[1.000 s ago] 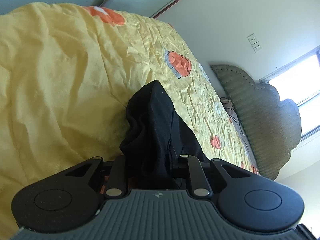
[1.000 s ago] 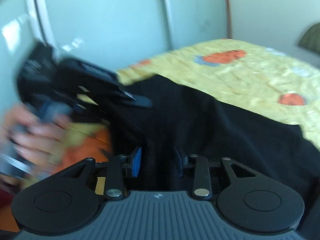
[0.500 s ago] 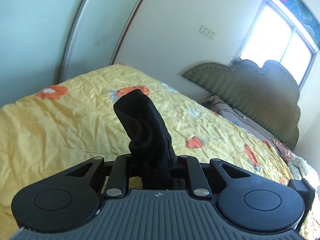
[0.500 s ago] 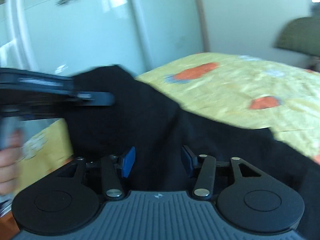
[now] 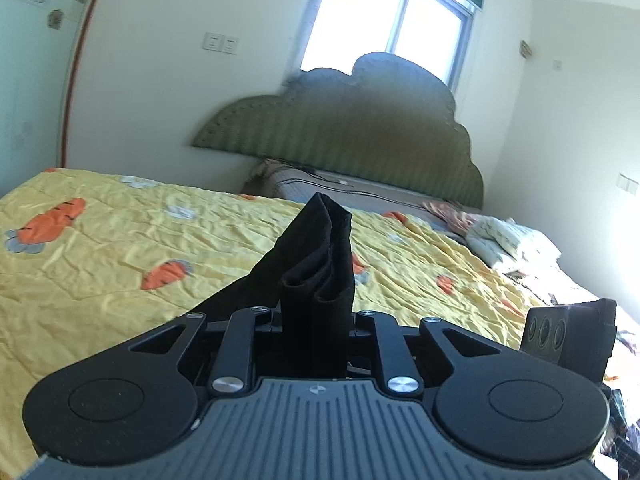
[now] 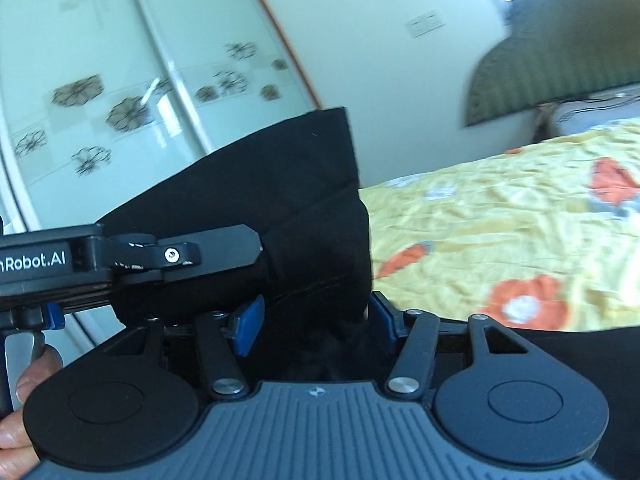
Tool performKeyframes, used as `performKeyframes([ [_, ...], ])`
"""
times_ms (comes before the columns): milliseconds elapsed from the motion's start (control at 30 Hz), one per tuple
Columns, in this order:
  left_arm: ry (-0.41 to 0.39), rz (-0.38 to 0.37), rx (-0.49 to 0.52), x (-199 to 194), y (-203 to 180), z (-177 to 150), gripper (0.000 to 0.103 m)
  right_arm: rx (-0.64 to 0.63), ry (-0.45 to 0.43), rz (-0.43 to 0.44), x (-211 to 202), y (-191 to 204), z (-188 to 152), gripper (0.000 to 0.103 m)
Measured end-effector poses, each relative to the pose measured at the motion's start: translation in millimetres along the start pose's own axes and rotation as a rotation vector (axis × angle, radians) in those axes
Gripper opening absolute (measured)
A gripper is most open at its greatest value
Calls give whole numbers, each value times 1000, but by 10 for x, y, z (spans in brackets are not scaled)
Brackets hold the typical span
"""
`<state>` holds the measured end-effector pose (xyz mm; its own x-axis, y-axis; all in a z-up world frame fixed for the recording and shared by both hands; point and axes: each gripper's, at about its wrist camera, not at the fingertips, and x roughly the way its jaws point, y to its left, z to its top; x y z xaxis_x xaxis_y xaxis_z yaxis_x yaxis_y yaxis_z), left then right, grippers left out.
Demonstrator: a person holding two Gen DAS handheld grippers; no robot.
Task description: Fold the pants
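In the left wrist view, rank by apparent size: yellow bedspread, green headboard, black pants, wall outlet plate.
1. yellow bedspread
2. green headboard
3. black pants, though they sit nearest the camera, which inflates them
4. wall outlet plate

The only readable lettering is white print, "nRobot.AI", cut off at the frame edge, on the black body of the left gripper (image 6: 256,246), at nine o'clock in the right wrist view.
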<state>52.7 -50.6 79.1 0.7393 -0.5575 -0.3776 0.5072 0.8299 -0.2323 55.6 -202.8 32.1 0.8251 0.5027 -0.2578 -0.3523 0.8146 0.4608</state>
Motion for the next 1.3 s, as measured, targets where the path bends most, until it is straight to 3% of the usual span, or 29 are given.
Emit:
performKeyframes([
  [200, 81, -97, 37, 487, -487, -178, 18, 22, -17, -142, -379, -493, -86, 57],
  [333, 112, -111, 74, 814, -697, -325, 18, 47, -16, -222, -531, -753, -152, 57],
  [700, 257, -170, 113, 1318, -951, -797, 19, 107, 87, -445, -896, -1248, -443, 60],
  [767, 293, -213, 79, 1399, -923, -856, 34, 120, 68, -499, -1053, -1301, -481, 66],
  [833, 335, -245, 24, 1413, -894, -862, 40, 98, 75, -570, -1160, -1324, -495, 68],
  [933, 330, -283, 32, 1253, -892, -775, 51, 72, 46, -682, -1340, -1312, -478, 68],
  [1000, 277, -296, 27, 1051, -814, -679, 63, 95, -25, -726, -1486, -1291, -433, 69],
  [1033, 247, -277, 31, 960, -771, -636, 72, 98, -59, -714, -1546, -1279, -408, 69],
  [1133, 152, -132, 73, 702, -568, -542, 77, 42, -74, -601, -1465, -1103, -311, 70],
  [1233, 142, 24, 123, 570, -319, -507, 77, -56, 18, -535, -1133, -955, -318, 78],
  [1300, 129, 93, 115, 397, -66, -496, 77, -95, 130, -595, -897, -985, -389, 78],
])
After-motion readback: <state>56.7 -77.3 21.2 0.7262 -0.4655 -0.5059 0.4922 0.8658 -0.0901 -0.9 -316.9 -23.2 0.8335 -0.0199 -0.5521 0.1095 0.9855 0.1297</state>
